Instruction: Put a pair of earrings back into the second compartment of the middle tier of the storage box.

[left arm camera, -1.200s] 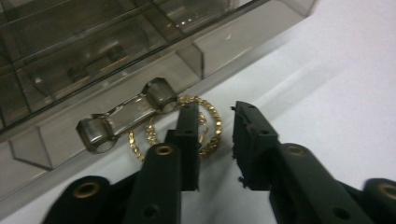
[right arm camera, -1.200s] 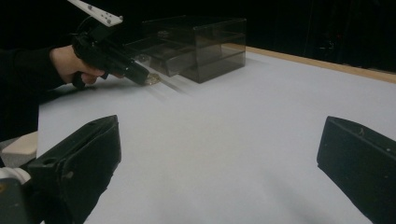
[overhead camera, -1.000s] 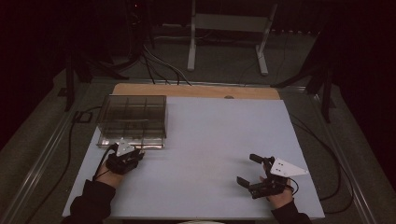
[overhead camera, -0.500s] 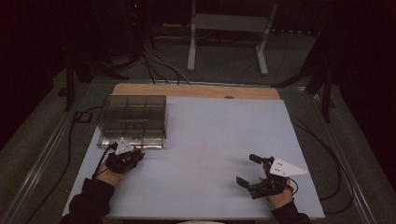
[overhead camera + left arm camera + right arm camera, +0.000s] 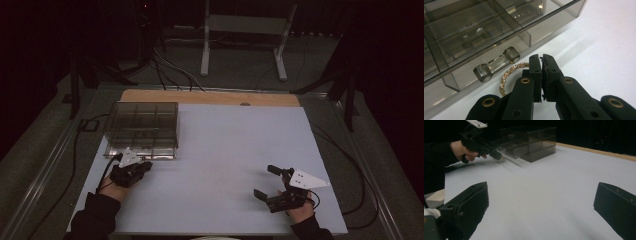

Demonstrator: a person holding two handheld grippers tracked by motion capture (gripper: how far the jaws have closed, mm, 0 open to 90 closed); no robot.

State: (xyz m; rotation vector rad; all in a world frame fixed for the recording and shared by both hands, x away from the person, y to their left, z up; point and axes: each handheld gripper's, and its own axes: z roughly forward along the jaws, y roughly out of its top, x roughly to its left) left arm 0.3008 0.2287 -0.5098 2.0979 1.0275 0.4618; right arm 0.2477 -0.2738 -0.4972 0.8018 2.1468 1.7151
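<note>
A smoky clear drawer box (image 5: 142,125) stands at the table's left, its bottom drawer (image 5: 474,47) pulled out, with a clear bar handle (image 5: 496,64). Just in front of that handle a sparkling gold ring (image 5: 507,75) lies on the white table (image 5: 225,145). My left gripper (image 5: 541,57) has its tips at the ring's upper edge; its jaws have just been closing and now stand together, pinching the ring's rim. The same gripper (image 5: 145,166) sits at the drawer's front. My right gripper (image 5: 267,181) rests low near the front right, jaws wide apart with nothing between them (image 5: 541,192).
A wooden strip (image 5: 210,97) runs along the table's far edge. Cables (image 5: 165,70) and a metal stand (image 5: 245,30) are on the dark floor beyond. The person's left hand with the left gripper (image 5: 496,155) shows far off in the right gripper view.
</note>
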